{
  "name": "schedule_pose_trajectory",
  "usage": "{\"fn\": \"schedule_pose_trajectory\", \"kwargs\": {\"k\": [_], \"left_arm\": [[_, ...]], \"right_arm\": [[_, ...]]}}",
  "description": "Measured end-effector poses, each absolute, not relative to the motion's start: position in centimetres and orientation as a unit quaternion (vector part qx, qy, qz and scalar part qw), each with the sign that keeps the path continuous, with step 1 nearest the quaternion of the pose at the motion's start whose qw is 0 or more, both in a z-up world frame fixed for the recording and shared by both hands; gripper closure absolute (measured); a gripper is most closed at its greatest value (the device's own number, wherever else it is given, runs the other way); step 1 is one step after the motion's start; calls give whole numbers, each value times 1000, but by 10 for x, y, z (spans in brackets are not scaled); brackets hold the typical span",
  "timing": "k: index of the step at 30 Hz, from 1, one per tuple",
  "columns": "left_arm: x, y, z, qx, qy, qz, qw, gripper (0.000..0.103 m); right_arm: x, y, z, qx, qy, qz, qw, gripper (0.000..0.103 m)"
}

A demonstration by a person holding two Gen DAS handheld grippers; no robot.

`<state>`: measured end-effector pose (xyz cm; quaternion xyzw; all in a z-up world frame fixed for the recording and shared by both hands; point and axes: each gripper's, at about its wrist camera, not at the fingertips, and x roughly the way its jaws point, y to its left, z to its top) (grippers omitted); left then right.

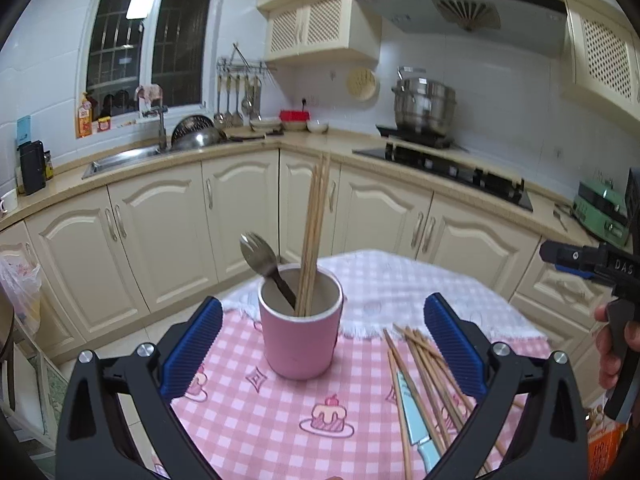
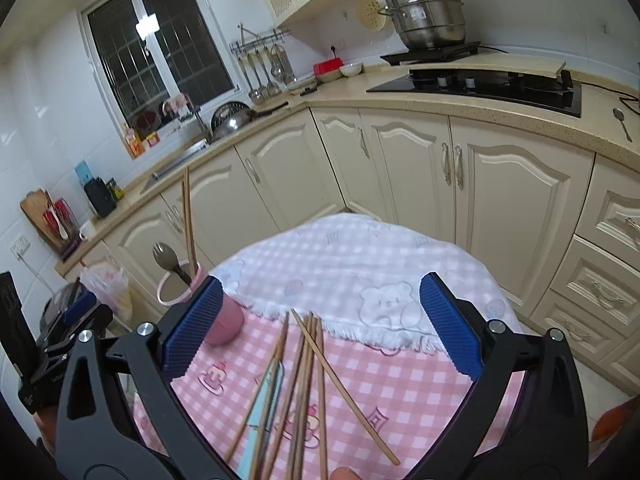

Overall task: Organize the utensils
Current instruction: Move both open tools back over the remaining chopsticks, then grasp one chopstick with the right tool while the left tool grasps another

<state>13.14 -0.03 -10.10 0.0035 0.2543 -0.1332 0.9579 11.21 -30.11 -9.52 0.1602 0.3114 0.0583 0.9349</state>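
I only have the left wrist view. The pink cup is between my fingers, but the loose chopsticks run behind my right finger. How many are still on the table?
Observer: The right wrist view shows the loose chopsticks whole: roughly seven, fanned in an untidy pile on the pink tablecloth.
Operator: Is the right gripper holding any?
Observer: No. The right gripper is open above the pile, with nothing between its fingers.
Operator: Where is the blue knife?
Observer: The blue knife lies under the pile's left side, with chopsticks crossing it.
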Motion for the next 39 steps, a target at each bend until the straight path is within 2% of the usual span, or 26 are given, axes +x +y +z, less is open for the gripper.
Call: {"fn": "schedule_pose_trajectory", "kwargs": {"k": [16, 33, 39], "left_arm": [[149, -41, -195, 72, 399, -168, 899, 4], [156, -64, -241, 125, 461, -169, 862, 4], [166, -74, -248, 146, 467, -164, 857, 4]], "right_arm": [[114, -299, -141, 136, 387, 58, 910, 6], [119, -300, -173, 111, 441, 60, 888, 6], [128, -287, -195, 57, 480, 67, 873, 6]]}}
